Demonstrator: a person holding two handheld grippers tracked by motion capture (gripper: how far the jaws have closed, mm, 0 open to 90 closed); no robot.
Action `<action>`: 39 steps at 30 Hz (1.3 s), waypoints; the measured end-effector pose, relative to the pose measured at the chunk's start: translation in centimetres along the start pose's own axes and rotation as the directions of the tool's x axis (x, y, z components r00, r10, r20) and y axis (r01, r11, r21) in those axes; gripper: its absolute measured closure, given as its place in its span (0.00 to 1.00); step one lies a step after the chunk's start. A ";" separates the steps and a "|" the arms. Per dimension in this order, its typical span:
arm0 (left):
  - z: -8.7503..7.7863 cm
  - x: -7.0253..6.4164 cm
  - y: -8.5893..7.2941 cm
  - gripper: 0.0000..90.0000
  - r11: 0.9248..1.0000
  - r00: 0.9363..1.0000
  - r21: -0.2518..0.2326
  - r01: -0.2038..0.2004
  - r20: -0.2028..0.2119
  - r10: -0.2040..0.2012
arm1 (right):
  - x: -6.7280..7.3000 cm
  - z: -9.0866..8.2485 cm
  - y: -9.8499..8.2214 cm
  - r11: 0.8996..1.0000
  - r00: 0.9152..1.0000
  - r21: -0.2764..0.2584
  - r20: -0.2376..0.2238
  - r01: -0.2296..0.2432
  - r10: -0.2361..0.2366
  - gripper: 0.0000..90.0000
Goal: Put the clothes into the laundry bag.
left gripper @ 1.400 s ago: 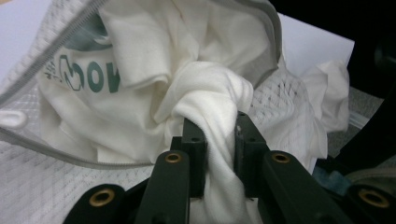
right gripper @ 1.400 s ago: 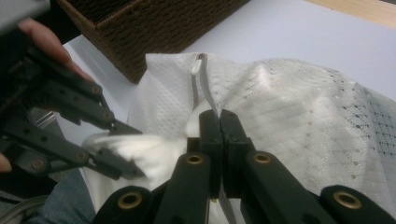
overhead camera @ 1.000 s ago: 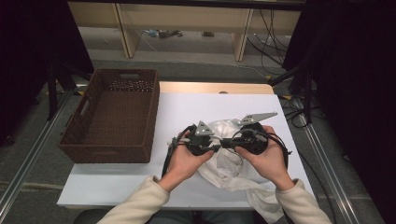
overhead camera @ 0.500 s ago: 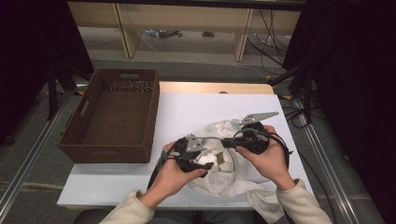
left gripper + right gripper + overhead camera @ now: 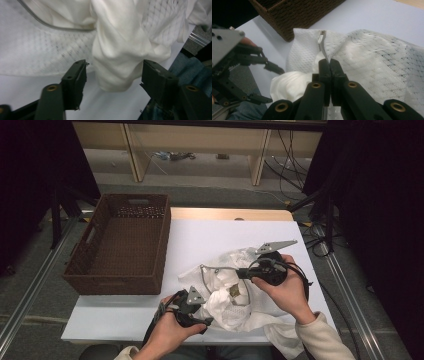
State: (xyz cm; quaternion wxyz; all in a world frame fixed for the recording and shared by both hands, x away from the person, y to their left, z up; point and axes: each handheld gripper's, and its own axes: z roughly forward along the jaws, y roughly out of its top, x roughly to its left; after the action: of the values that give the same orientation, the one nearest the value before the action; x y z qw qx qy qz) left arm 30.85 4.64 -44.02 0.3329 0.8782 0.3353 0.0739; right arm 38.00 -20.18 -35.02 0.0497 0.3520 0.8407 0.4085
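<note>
**Right claw pinching the mesh bag's rim, left claw apart at the cloth**

My right gripper [image 5: 329, 65]: jaws pressed together on the wire rim [image 5: 322, 45] of the white mesh laundry bag [image 5: 372, 62]. In the high view it sits right of centre on the table [image 5: 210, 237], my hand wrapped round it, rim wire arcing left from the tips.

My left gripper [image 5: 113, 75]: jaws apart, they've just been closing a little. A fold of white cloth [image 5: 117, 50] hangs between them; pads not pressing on it. In the high view this gripper [image 5: 205, 312] is at the near edge, left of the bag, pointing right into the heap.

Bag and cloth [image 5: 235, 295] are bunched together, centre-right on the table, one end trailing over the near edge. Mesh lies under and around the plain cloth; can't tell how much of the cloth is inside the bag.

Brown wicker basket [image 5: 120, 245] sits on the left of the table, well apart from the heap.
</note>
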 end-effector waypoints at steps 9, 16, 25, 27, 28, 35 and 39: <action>0.7 -0.1 0.2 0.84 0.998 0.996 -0.019 0.066 0.058 -0.065 | 0.0 0.0 0.1 1.000 1.000 0.008 -0.002 0.010 -0.010 1.00; -1.2 -0.9 1.0 0.93 0.994 0.985 -0.046 0.104 0.141 -0.096 | 0.1 0.1 0.0 1.000 1.000 0.009 -0.009 0.005 -0.005 1.00; -3.3 -1.5 3.0 0.94 0.982 0.988 -0.170 0.081 0.146 -0.056 | 0.2 0.3 0.0 1.000 1.000 -0.002 -0.008 0.008 -0.008 1.00; -3.6 -1.3 3.6 0.94 0.980 0.989 -0.182 0.077 0.137 -0.052 | 0.1 0.2 0.0 1.000 1.000 0.007 -0.007 0.016 -0.016 1.00; -3.8 -1.3 4.0 0.94 0.978 0.990 -0.193 0.084 0.129 -0.059 | 0.0 0.3 0.0 0.999 0.999 0.003 -0.004 0.033 -0.033 1.00; -4.3 -0.8 6.8 0.94 0.954 0.992 -0.289 0.085 0.109 -0.055 | 0.0 0.2 0.0 1.000 1.000 0.002 -0.006 0.007 -0.007 1.00; -4.2 -0.4 7.4 0.94 0.951 0.991 -0.294 0.092 0.124 -0.058 | -0.2 0.2 0.0 1.000 1.000 -0.006 -0.016 0.013 -0.013 1.00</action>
State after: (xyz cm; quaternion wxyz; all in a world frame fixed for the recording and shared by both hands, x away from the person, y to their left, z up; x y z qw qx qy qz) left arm 33.05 2.52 -36.12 0.4829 0.8072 0.3340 0.0608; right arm 38.25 -20.22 -35.16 0.0465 0.3430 0.8421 0.4135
